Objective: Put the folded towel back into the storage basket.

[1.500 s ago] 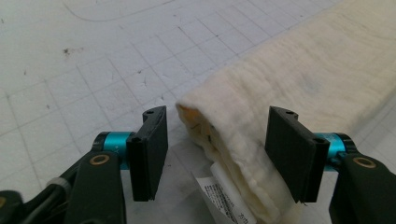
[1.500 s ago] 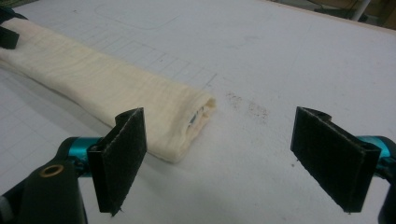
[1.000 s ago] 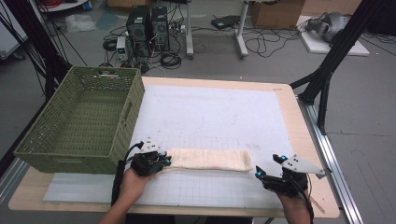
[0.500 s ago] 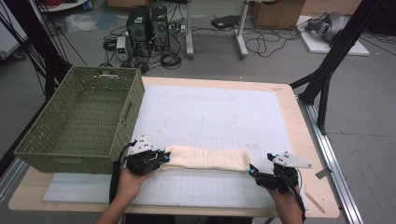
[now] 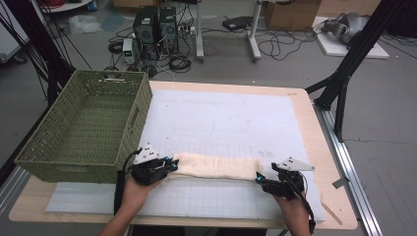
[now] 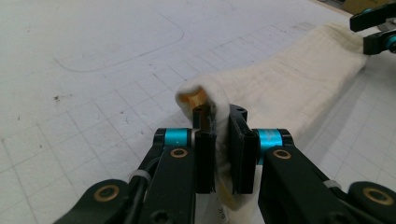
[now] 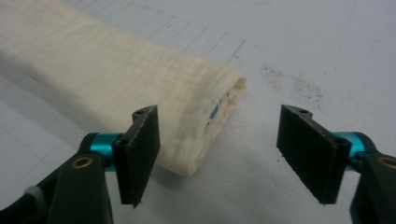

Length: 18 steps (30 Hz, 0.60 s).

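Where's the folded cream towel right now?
In the high view, the folded cream towel lies along the white mat's near edge, between the left gripper clamping one end and the open right gripper.

High view: a fixed camera above the person's side of the table (image 5: 314,123), looking forward and down from well back, taking in the basket (image 5: 83,128), the white mat (image 5: 221,118) and the floor beyond. Left gripper view: a camera riding on the left gripper (image 6: 222,149), set low and very near, looking along the folded cloth (image 6: 289,84) toward the right gripper (image 6: 378,30). Right gripper view: a camera riding on the right gripper (image 7: 217,144), equally near, facing the cloth's other end; all three views share the cloth and the mat.
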Available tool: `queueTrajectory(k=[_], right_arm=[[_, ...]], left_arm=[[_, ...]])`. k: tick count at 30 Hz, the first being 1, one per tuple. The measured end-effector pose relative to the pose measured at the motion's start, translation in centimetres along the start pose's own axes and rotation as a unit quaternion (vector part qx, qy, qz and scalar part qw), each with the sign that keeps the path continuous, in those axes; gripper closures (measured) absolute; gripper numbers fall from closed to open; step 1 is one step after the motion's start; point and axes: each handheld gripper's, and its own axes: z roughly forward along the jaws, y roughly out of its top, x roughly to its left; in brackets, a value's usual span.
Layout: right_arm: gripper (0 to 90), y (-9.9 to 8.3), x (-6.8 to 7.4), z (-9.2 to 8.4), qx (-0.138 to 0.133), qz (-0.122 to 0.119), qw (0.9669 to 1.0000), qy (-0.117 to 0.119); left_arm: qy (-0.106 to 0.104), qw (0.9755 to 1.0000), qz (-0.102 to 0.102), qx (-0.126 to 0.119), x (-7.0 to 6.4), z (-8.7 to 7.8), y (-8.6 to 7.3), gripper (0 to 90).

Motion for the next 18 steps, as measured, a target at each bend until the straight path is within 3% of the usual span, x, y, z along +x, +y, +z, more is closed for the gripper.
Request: queueTrajectory(k=[4,9,13,14,15,16,18], right_arm=[[42.9,-0.20,0.15,0.85,0.023,0.000,0.9996,0.018],[47.5,-0.28,0.12,0.89,0.025,0.016,0.9992,0.028],[52.7,-0.30,0.06,0.87,0.026,0.016,0.9990,0.033],[56.8,-0.28,0.09,0.85,0.027,0.015,0.9988,0.039],[69.4,-0.28,0.16,0.83,0.027,0.017,0.9980,0.055],[74.5,-0.26,0.27,0.82,0.027,0.020,0.9974,0.063],[76.3,-0.24,0.37,0.79,0.029,0.017,0.9972,0.066]], left_arm=[[0.000,1.0000,0.002,-0.001,-0.04,-0.03,-0.01,81.9],[-0.002,1.0000,0.002,-0.002,0.02,-0.19,0.00,81.8],[-0.004,1.0000,0.001,-0.004,0.02,-0.24,-0.01,81.8],[-0.003,1.0000,0.003,-0.004,0.03,-0.26,0.00,81.8],[-0.002,1.0000,0.003,-0.005,0.00,-0.27,-0.01,81.8],[-0.002,1.0000,0.004,-0.005,-0.02,-0.29,0.00,81.8],[-0.001,1.0000,0.006,-0.007,-0.10,-0.35,0.01,81.8]])
